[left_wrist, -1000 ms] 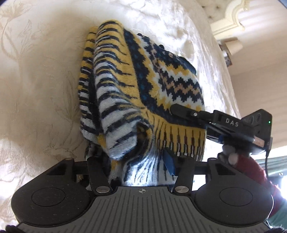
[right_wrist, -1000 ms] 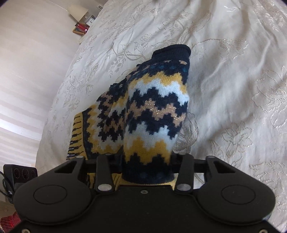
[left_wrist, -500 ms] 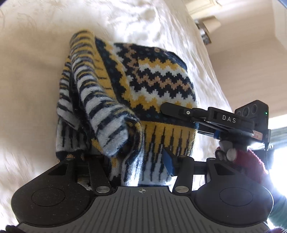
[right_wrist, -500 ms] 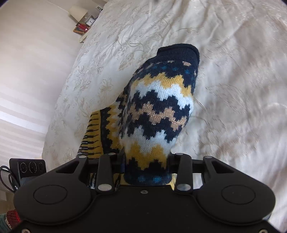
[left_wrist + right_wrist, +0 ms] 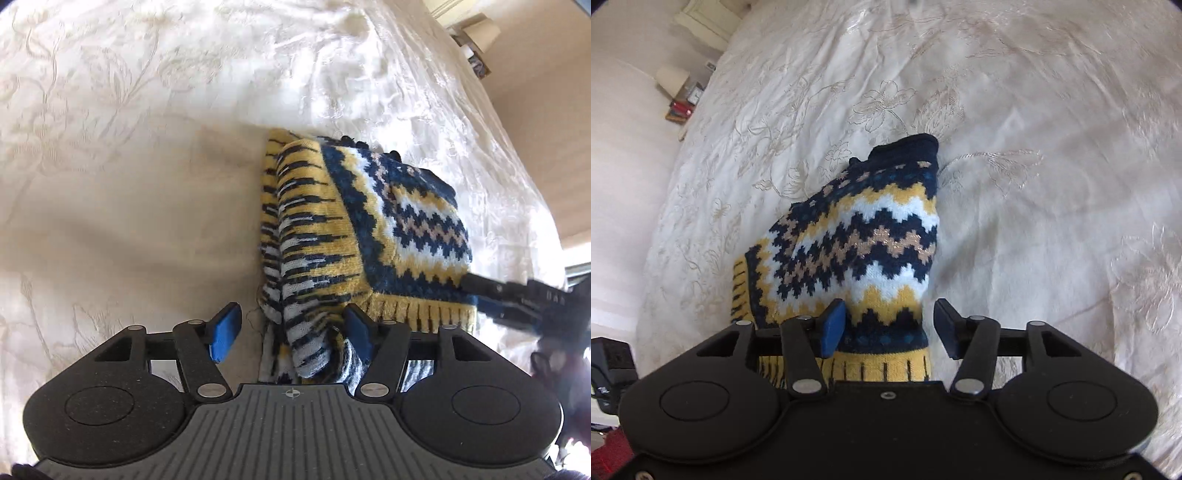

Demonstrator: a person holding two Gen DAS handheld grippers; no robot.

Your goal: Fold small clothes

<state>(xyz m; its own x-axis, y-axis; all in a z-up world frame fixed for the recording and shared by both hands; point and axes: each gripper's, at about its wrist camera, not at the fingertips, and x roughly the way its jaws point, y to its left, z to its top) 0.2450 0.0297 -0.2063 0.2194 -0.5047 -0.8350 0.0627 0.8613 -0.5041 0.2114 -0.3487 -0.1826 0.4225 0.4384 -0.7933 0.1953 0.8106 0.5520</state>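
Lying folded on cream floral bedspread (image 5: 147, 184): patterned knit sweater (image 5: 362, 236), yellow ribbed hem nearest camera. Left gripper (image 5: 291, 332) jaws opening; striped fold between blue pads, left pad clear of fabric, right pad at its edge. Right gripper (image 5: 517, 299) at sweater's right corner, blurred.

Right wrist view: sweater (image 5: 857, 251) on bedspread (image 5: 1034, 203). Right gripper (image 5: 890, 326) jaws opening, zigzag fold between, right pad apart, left pad beside knit.

left gripper (image 5: 291, 332) — opening | right gripper (image 5: 890, 328) — opening (both angled down)

a cream floral bedspread (image 5: 1015, 110) fills the view, pale striped wall (image 5: 624, 206) and small lamp (image 5: 670, 79) beyond.
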